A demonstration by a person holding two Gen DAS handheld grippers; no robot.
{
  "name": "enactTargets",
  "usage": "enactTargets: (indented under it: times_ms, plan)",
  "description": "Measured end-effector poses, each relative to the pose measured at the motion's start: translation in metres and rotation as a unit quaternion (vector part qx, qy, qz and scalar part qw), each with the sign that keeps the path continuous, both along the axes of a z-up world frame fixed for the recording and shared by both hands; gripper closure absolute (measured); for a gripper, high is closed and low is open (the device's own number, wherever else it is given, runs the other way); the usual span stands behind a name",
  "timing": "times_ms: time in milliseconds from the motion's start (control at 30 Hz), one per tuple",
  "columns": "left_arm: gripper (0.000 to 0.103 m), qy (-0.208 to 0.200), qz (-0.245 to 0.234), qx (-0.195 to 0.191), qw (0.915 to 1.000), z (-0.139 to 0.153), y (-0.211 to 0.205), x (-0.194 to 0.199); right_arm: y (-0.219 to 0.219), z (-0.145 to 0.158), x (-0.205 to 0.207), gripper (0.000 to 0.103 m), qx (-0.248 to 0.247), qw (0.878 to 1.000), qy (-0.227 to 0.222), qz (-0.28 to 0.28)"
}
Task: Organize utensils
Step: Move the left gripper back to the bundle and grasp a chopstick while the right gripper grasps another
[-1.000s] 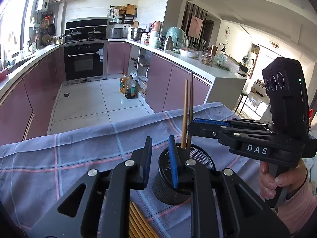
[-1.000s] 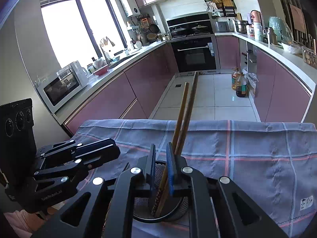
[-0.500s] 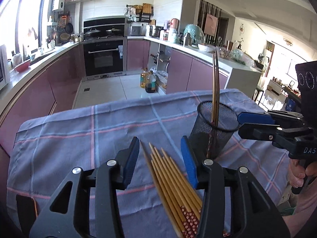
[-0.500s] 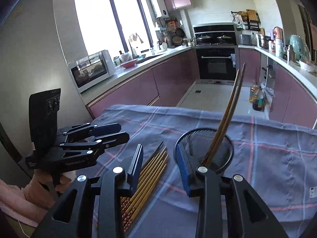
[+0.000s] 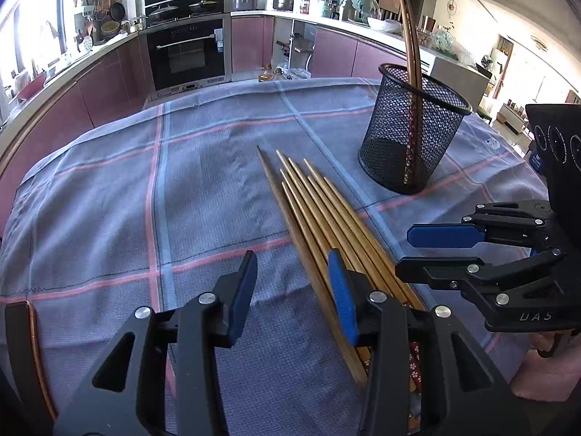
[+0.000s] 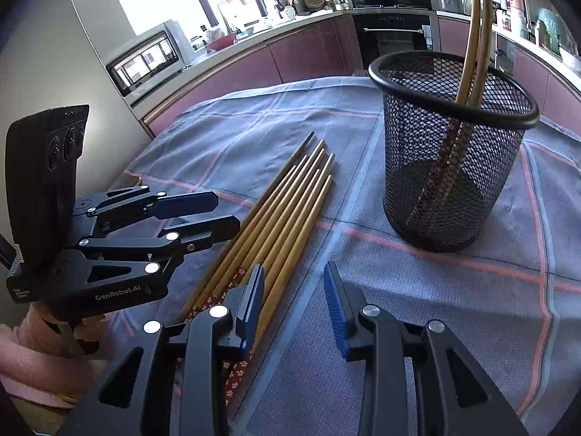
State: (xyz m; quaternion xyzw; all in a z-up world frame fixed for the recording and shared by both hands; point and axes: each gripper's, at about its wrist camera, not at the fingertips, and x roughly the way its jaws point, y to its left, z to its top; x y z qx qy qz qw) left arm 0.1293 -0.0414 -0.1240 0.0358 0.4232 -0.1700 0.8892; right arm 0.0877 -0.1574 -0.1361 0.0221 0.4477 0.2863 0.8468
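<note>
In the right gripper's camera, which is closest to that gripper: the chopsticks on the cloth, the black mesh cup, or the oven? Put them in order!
1. Loose chopsticks: beside the right gripper, on its left.
2. Mesh cup: ahead, to the right, on the cloth.
3. Oven: far across the kitchen.

Two chopsticks [image 5: 412, 47] in one mesh holder [image 5: 412, 134]; seven loose chopsticks [image 5: 319, 214].

The butt ends of the loose chopsticks [image 5: 326, 225] run under the left gripper [image 5: 292, 290] in its own view, and under the right gripper [image 6: 294, 294] in the right view, so their full count cannot be told. The pair [image 6: 472, 36] standing in the mesh cup [image 6: 450, 167] is cut off by the right view's top edge. The tablecloth [image 5: 145, 181] hides the table.
</note>
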Motion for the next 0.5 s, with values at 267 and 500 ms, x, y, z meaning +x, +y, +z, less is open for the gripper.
enactTargets:
  times_ms: [267,500]
  plan:
    - [0.064,0.004,0.002,0.008,1.0000,-0.0061,0.0004,0.0005,0.0040,-0.0032,-0.0004,0.071,-0.023,1.000,-0.008,-0.003]
    - [0.065,0.006,0.003,0.009,0.9999,-0.0076,0.0032,-0.0002,0.0058,-0.0044,0.0013,0.073,-0.037,0.999,-0.009,-0.003]
